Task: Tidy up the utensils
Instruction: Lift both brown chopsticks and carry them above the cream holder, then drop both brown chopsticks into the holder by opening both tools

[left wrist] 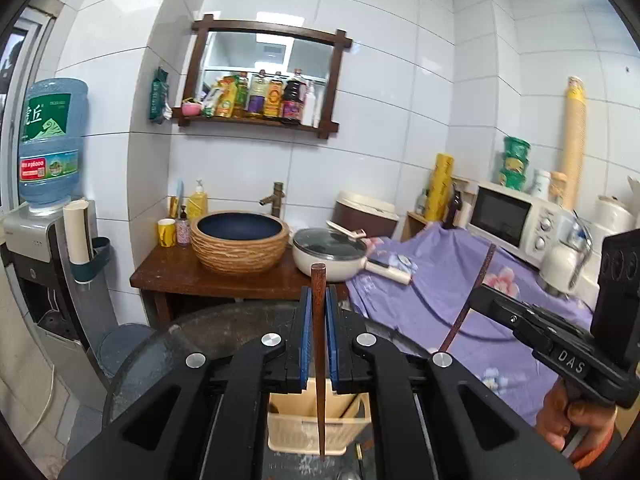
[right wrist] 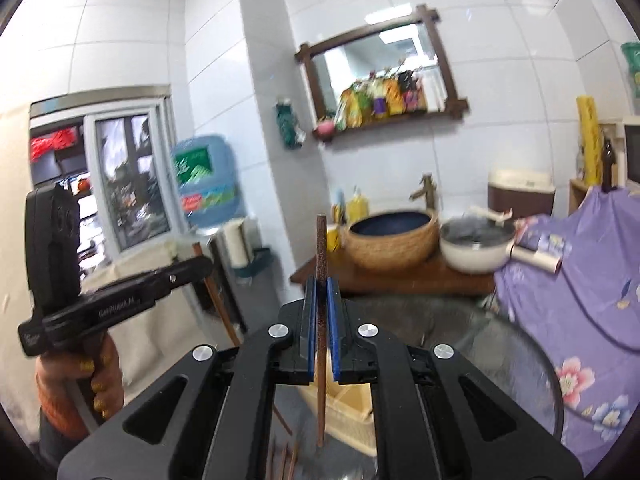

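My left gripper (left wrist: 319, 300) is shut on a dark wooden chopstick (left wrist: 319, 360) that stands upright, its thin tip hanging over a cream slotted utensil basket (left wrist: 316, 428) below. My right gripper (right wrist: 321, 300) is shut on a second wooden chopstick (right wrist: 321, 380), also upright above the same basket (right wrist: 348, 412). Each gripper shows in the other's view: the right one (left wrist: 486, 300) with its chopstick (left wrist: 472, 292), the left one (right wrist: 200, 266) with its chopstick (right wrist: 218, 304). Several more chopsticks (right wrist: 284, 460) lie on the round glass table (right wrist: 520, 360).
Behind stands a wooden counter (left wrist: 176, 272) with a woven basin (left wrist: 240, 242) and a white lidded pan (left wrist: 332, 254). A purple floral cloth (left wrist: 440, 292) covers the right side, with a microwave (left wrist: 516, 220). A water dispenser (left wrist: 52, 216) stands left.
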Action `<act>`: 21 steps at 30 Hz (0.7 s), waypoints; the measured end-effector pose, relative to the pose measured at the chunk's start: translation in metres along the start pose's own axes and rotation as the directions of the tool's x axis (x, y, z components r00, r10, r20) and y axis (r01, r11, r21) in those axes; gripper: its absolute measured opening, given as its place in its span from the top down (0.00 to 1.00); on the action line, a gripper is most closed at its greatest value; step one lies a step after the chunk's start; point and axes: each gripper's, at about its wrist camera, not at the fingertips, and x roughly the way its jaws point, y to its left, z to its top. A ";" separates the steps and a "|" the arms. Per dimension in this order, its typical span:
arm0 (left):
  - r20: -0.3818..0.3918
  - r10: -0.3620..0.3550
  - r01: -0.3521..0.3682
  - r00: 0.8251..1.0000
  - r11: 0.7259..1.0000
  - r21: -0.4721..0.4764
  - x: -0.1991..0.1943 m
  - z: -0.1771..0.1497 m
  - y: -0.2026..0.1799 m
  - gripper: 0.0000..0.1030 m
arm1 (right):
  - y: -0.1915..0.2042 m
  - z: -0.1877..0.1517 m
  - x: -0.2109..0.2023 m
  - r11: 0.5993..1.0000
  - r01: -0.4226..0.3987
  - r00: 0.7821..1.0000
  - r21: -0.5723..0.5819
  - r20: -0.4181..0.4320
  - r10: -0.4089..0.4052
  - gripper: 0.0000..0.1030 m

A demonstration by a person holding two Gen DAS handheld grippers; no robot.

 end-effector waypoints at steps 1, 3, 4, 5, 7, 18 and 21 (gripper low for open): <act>0.008 0.013 -0.013 1.000 1.000 -0.002 0.005 0.005 -0.001 0.93 | -0.002 0.007 0.007 1.000 0.009 1.000 0.013 0.007 -0.009 0.94; 0.024 0.056 -0.056 0.998 0.998 -0.006 0.016 0.011 -0.002 0.93 | -0.004 0.014 0.017 0.999 0.034 0.999 0.021 0.027 -0.034 0.94; 0.025 0.064 -0.064 0.998 0.998 -0.004 0.021 0.013 -0.002 0.93 | -0.005 0.015 0.020 0.999 0.045 0.998 0.019 0.035 -0.045 0.94; 0.026 0.073 -0.073 0.997 0.997 -0.001 0.027 0.014 -0.003 0.93 | -0.005 0.015 0.027 0.998 0.067 0.997 0.013 0.047 -0.068 0.94; 0.021 0.080 -0.079 0.997 0.997 -0.017 0.039 0.013 -0.003 0.93 | -0.007 0.010 0.035 0.995 0.095 0.994 0.004 0.061 -0.095 0.94; -0.074 0.132 -0.133 0.989 0.991 -0.017 0.095 -0.049 0.008 0.93 | -0.031 -0.056 0.078 0.987 0.158 0.987 0.038 -0.045 -0.156 0.94; -0.124 0.123 -0.127 0.985 0.992 -0.021 0.108 -0.069 0.013 0.93 | -0.033 -0.071 0.085 0.986 0.166 0.984 0.034 -0.066 -0.163 0.94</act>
